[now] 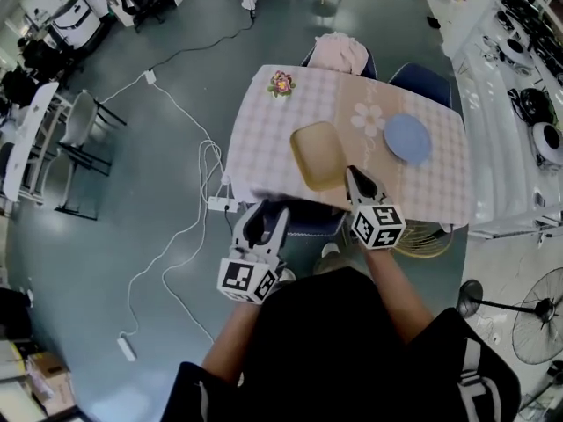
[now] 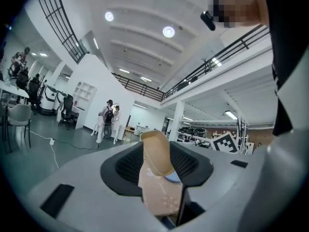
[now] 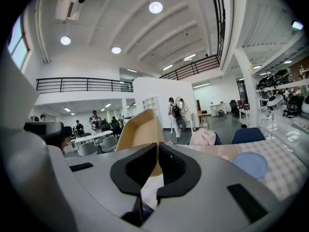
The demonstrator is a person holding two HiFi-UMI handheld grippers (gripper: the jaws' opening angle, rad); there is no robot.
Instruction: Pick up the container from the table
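Note:
A shallow tan container (image 1: 318,155) hangs over the middle of a table with a pink checked cloth (image 1: 264,139). My right gripper (image 1: 350,176) is shut on its near right rim. In the right gripper view the container (image 3: 140,129) stands tilted up out of the shut jaws of the right gripper (image 3: 157,149). My left gripper (image 1: 266,218) hovers open off the table's near edge, apart from the container. In the left gripper view the container (image 2: 157,149) shows at a distance through the wide gap of the left gripper (image 2: 159,170), with nothing between the jaws.
A blue plate (image 1: 407,138) lies on the table's right part and a small flower ornament (image 1: 281,83) at its far left corner. Chairs (image 1: 422,82) stand behind the table, one draped with pink cloth (image 1: 339,53). A fan (image 1: 422,240) sits under the near edge. Cables (image 1: 189,227) run over the floor at left.

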